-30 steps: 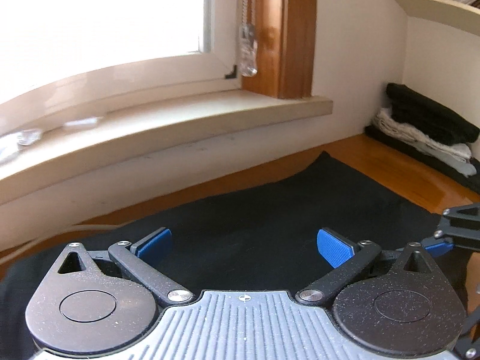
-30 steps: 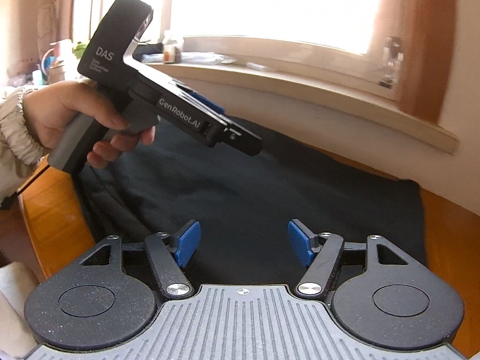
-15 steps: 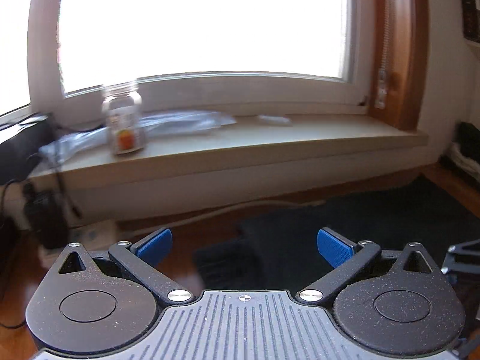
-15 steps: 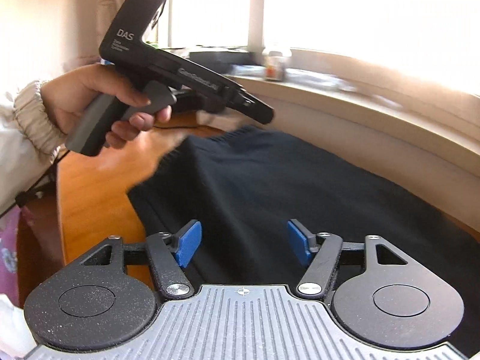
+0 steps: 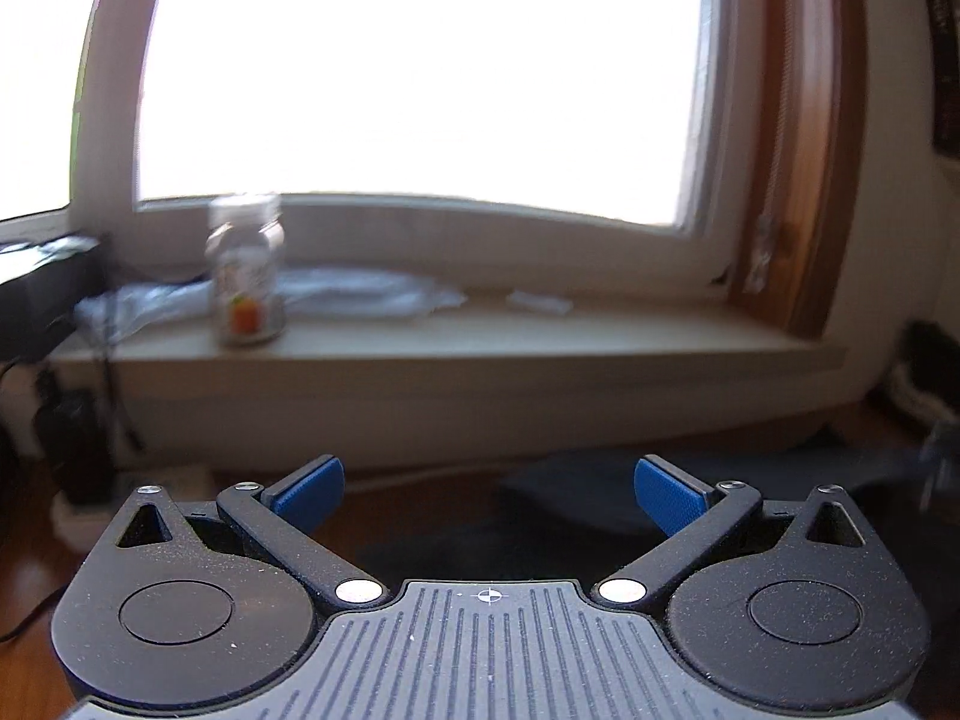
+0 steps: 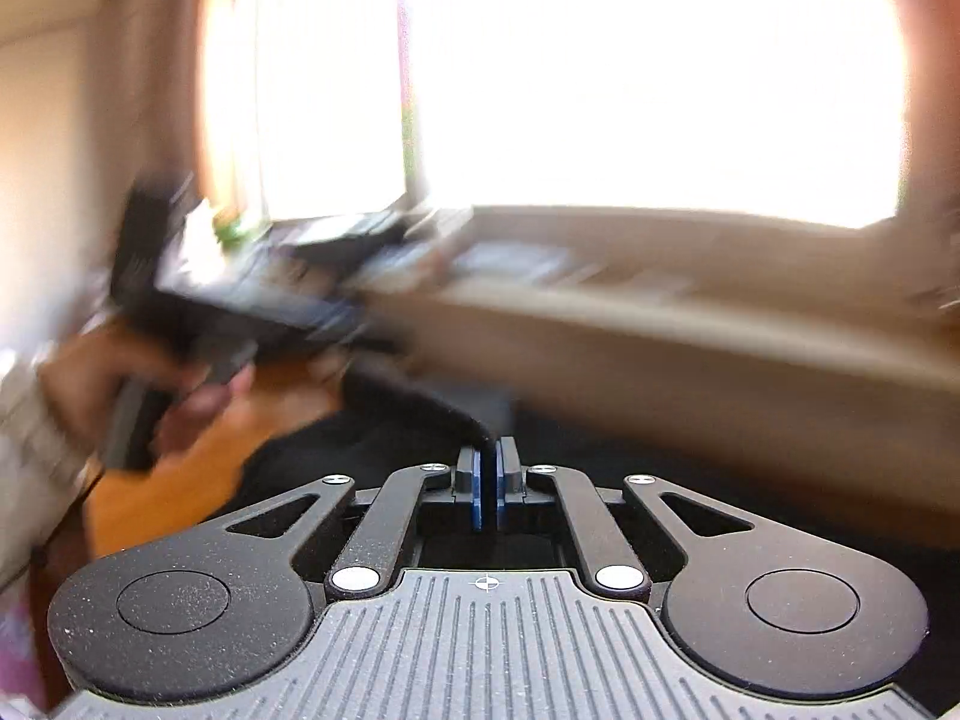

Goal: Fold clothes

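Closest to you, your right gripper (image 6: 487,480) has its two blue pads pressed together, and a thin edge of the black garment (image 6: 420,396) is pinched between them. From the pads the cloth rises a little and runs away to the left in the right wrist view, as a dark raised fold. The rest of it lies flat on the wooden table (image 6: 198,456) below. This view is strongly blurred, so I cannot tell which part of the garment you have caught, a hem or a sleeve.

Your left gripper (image 5: 487,495) stands wide open with nothing between its blue pads. In its own view the garment lies just ahead and below, and it spreads from the middle toward the right edge of the picture, so its long axis goes mostly across, left to right. The left hand (image 6: 120,384) appears at the left of the right wrist view, near the far left end of the cloth.

I judge that the coming fold depends on this: the right gripper holds one end, while the free end lies toward the left hand, which is the nearer one to take it.

Farther back are the windowsill (image 5: 480,342) with a small jar (image 5: 246,276) and the bright window (image 5: 420,72).
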`<state>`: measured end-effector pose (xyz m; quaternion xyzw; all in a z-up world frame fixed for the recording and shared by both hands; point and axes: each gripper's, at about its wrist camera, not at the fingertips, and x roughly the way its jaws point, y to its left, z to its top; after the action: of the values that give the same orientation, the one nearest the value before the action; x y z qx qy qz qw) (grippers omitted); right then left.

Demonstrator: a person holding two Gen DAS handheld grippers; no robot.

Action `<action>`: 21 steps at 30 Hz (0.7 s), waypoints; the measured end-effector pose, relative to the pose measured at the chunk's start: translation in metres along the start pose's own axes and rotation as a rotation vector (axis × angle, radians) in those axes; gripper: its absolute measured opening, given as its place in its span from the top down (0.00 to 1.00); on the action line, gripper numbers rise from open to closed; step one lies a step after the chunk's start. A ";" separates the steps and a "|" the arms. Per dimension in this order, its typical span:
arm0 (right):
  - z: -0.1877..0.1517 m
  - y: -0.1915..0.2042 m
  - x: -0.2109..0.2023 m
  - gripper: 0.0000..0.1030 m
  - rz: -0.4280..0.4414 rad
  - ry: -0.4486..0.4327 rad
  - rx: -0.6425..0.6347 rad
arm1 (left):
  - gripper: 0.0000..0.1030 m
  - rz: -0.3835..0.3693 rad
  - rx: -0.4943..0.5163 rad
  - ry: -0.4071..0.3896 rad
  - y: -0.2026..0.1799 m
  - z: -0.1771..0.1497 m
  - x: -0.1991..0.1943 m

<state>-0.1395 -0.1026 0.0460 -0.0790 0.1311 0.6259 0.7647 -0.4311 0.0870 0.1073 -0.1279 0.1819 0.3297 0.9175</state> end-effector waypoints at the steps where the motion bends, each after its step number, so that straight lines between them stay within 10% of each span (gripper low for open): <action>1: 0.008 -0.015 -0.018 0.95 -0.051 -0.026 -0.009 | 0.00 -0.018 0.002 -0.006 -0.007 0.004 0.003; 7: 0.036 -0.130 -0.165 0.96 -0.477 -0.161 0.020 | 0.00 -0.155 0.078 0.038 -0.085 0.013 0.049; 13: -0.009 -0.234 -0.286 0.95 -0.909 -0.151 0.165 | 0.00 -0.337 0.172 0.138 -0.195 0.008 0.121; 21: -0.082 -0.292 -0.316 0.95 -1.052 -0.060 0.254 | 0.00 -0.453 0.280 0.242 -0.314 -0.002 0.194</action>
<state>0.0798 -0.4815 0.0499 -0.0232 0.1265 0.1398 0.9818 -0.0878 -0.0405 0.0606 -0.0757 0.3005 0.0704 0.9482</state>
